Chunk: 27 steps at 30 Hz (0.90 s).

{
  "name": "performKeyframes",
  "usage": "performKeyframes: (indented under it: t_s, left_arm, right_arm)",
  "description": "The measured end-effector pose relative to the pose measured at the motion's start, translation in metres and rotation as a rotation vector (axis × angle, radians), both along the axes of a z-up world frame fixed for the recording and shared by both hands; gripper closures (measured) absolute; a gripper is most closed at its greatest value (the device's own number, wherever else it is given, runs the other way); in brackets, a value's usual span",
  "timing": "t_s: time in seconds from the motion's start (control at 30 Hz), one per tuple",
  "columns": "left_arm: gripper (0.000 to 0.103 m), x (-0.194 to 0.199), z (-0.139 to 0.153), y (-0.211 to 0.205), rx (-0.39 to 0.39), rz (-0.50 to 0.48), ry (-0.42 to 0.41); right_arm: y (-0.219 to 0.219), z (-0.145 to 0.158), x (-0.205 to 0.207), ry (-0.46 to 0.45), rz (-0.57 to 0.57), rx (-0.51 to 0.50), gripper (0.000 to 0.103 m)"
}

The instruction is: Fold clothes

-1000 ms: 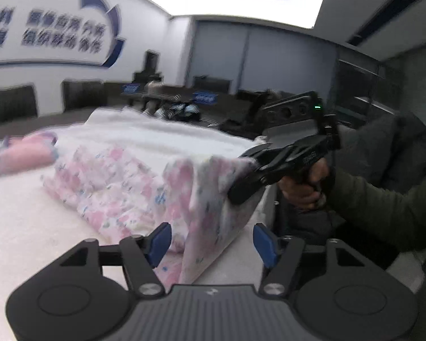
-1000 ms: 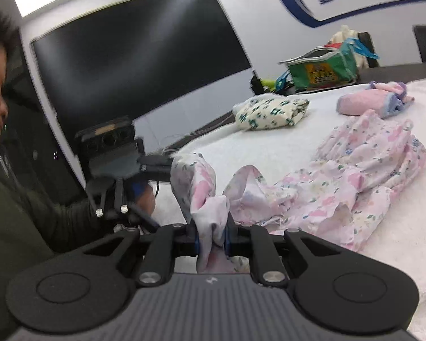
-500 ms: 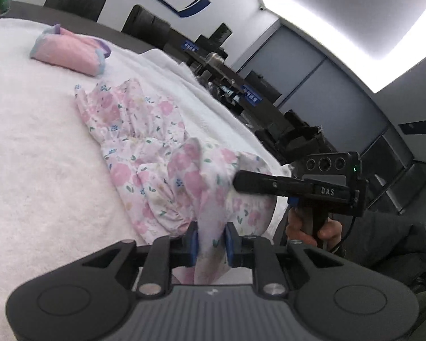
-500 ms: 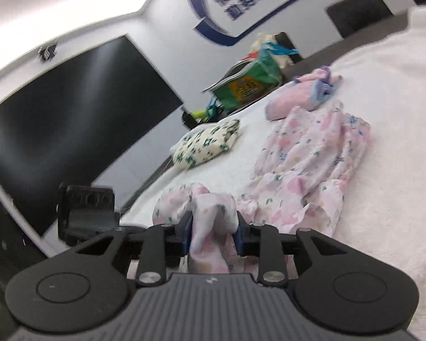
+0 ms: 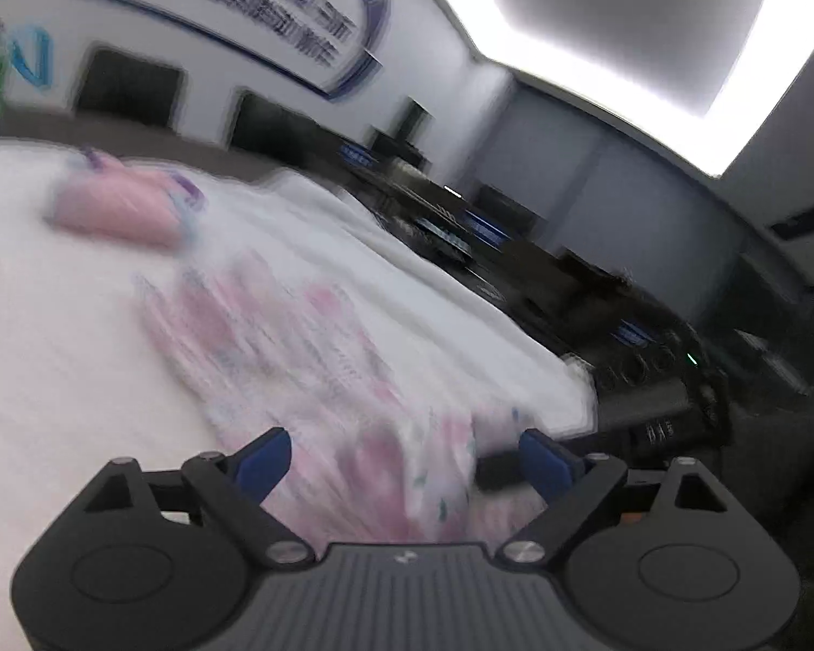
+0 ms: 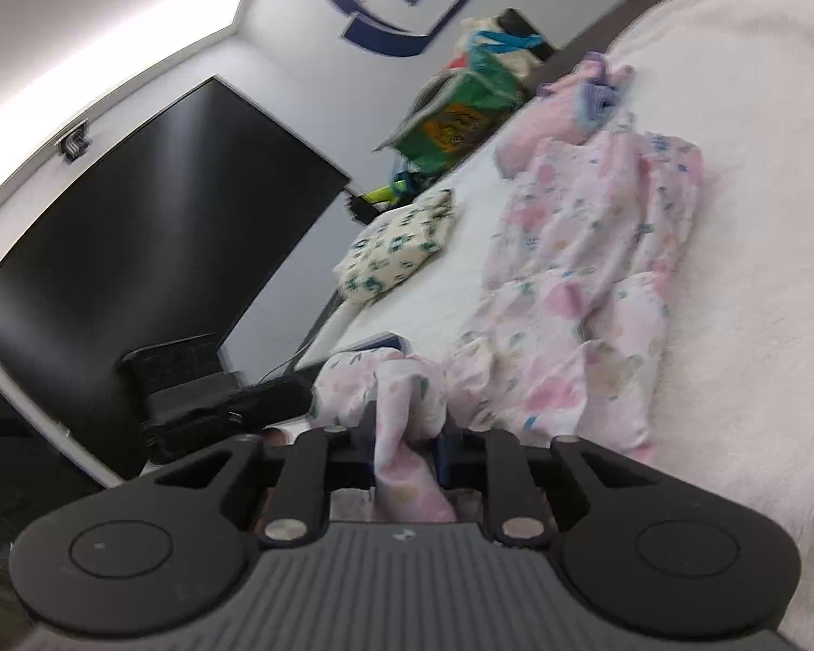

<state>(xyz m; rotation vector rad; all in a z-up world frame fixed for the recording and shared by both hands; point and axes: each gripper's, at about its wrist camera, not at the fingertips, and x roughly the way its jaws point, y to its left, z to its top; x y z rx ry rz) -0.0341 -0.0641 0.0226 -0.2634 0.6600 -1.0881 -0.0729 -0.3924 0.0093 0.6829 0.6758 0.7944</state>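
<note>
A pink floral garment [image 6: 586, 282] lies stretched along the white fleece table cover [image 6: 749, 249]. My right gripper [image 6: 407, 439] is shut on a bunched near end of it. In the blurred left wrist view my left gripper [image 5: 401, 455] is open, its blue pads spread wide, with the garment [image 5: 320, 358] lying between and beyond them. The other gripper [image 5: 656, 401] shows dark at the right there, and the left gripper [image 6: 211, 396] shows dark at the left of the right wrist view.
A folded pink garment [image 5: 119, 206] lies at the far end of the cover; it also shows in the right wrist view [image 6: 564, 119]. A folded green-patterned cloth [image 6: 396, 255] and a green bag [image 6: 456, 119] sit by the far edge. A large dark screen [image 6: 152, 238] stands beyond.
My left gripper, shut on the garment half a second ago, has opened and let the cloth go. My right gripper stays shut on its end, and both views have swung.
</note>
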Motion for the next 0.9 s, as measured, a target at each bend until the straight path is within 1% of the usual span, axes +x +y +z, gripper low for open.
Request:
performKeyframes:
  t_s: [0.07, 0.1, 0.13, 0.17, 0.2, 0.23, 0.3, 0.37, 0.4, 0.47, 0.5, 0.53, 0.63, 0.7, 0.77, 0.83, 0.9]
  left_arm:
    - [0.019, -0.011, -0.002, -0.004, 0.010, -0.096, -0.005]
    - [0.031, -0.018, -0.001, -0.008, 0.026, -0.133, -0.013]
    - [0.049, -0.023, 0.000, -0.010, 0.046, -0.167, -0.017]
    - [0.060, -0.027, -0.001, -0.014, 0.081, -0.197, -0.003]
    - [0.082, -0.028, -0.003, -0.017, 0.115, -0.210, 0.021]
    - [0.086, -0.026, -0.005, -0.017, 0.132, -0.214, 0.053]
    - [0.085, -0.016, -0.011, -0.013, 0.109, -0.191, 0.135]
    - [0.083, -0.008, -0.014, -0.004, 0.085, -0.139, 0.182]
    - [0.080, -0.005, -0.015, 0.001, 0.074, -0.112, 0.204]
    - [0.071, -0.005, -0.016, 0.009, 0.056, -0.077, 0.227]
    - [0.060, -0.008, -0.015, 0.013, 0.048, -0.066, 0.237]
    - [0.052, -0.011, -0.014, 0.016, 0.040, -0.056, 0.246]
    - [0.051, -0.027, -0.005, 0.029, 0.109, 0.006, 0.241]
    - [0.051, -0.042, 0.002, 0.040, 0.136, 0.034, 0.203]
    - [0.051, -0.054, 0.012, 0.052, 0.131, 0.074, 0.152]
    - [0.052, -0.062, 0.029, 0.051, 0.136, 0.154, 0.054]
    - [0.051, -0.067, 0.045, 0.030, 0.155, 0.216, -0.098]
  right_arm:
    - [0.002, 0.009, -0.014, -0.039, 0.011, -0.030, 0.084]
    - [0.004, 0.013, -0.020, -0.062, 0.023, -0.045, 0.084]
    - [0.005, 0.018, -0.026, -0.085, 0.035, -0.057, 0.084]
    - [0.007, 0.021, -0.030, -0.102, 0.049, -0.054, 0.085]
    - [0.007, 0.025, -0.032, -0.111, 0.053, -0.048, 0.086]
    - [0.006, 0.026, -0.032, -0.109, 0.045, -0.037, 0.086]
    - [0.005, 0.029, -0.031, -0.099, 0.027, -0.019, 0.086]
    - [0.004, 0.028, -0.023, -0.080, -0.032, -0.045, 0.087]
    - [0.002, 0.026, -0.020, -0.064, -0.060, -0.054, 0.088]
    - [0.003, 0.023, -0.011, -0.040, -0.126, -0.099, 0.088]
    - [0.005, 0.021, -0.009, -0.033, -0.149, -0.124, 0.088]
    - [0.006, 0.019, -0.007, -0.025, -0.172, -0.148, 0.088]
    - [0.009, 0.014, -0.004, -0.021, -0.215, -0.187, 0.088]
    - [0.011, 0.012, -0.002, -0.026, -0.228, -0.205, 0.087]
    - [0.014, 0.009, -0.001, -0.031, -0.228, -0.225, 0.086]
    - [0.016, 0.006, 0.000, -0.034, -0.225, -0.246, 0.086]
    - [0.019, 0.003, 0.001, -0.031, -0.221, -0.261, 0.086]
